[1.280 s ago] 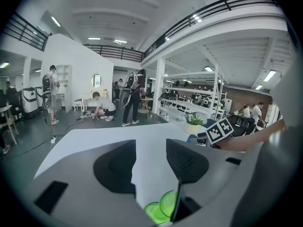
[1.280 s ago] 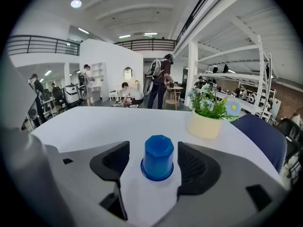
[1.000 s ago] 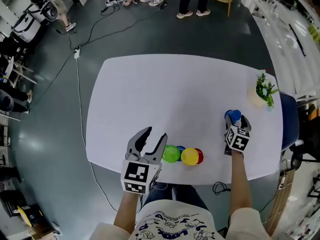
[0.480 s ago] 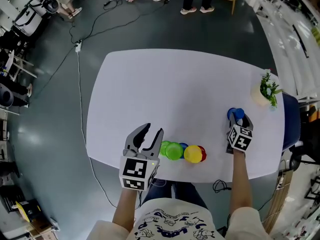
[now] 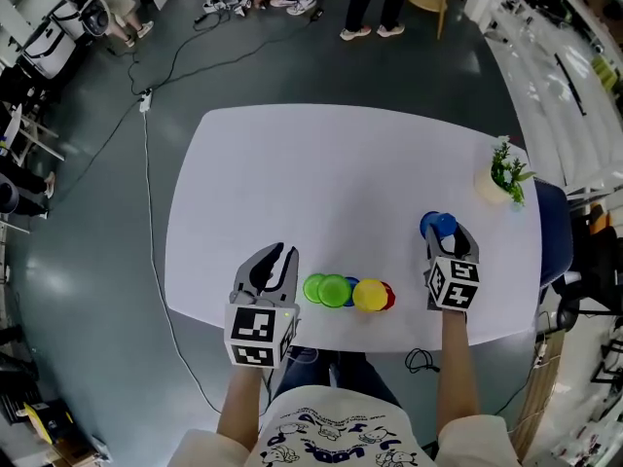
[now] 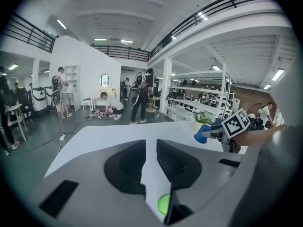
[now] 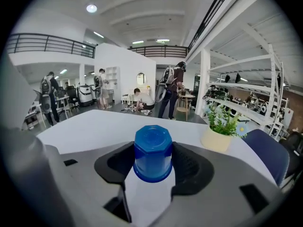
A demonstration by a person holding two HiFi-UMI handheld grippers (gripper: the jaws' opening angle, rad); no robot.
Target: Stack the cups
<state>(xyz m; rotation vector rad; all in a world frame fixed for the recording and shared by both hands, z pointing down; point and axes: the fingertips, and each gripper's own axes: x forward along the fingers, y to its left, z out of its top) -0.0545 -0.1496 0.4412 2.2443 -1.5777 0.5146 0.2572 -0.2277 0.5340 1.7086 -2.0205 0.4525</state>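
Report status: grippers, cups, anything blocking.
Left gripper fingers just closing, nothing between. Right gripper just closed on blue cup. Other cups in a row at table near edge. Potted plant far right, out of the path.

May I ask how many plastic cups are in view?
6. One blue plastic cup sits in the right tool; five line the white table's near edge: light green cup, green cup, partly hidden blue cup, yellow cup, red cup. Overlaps may hide more.
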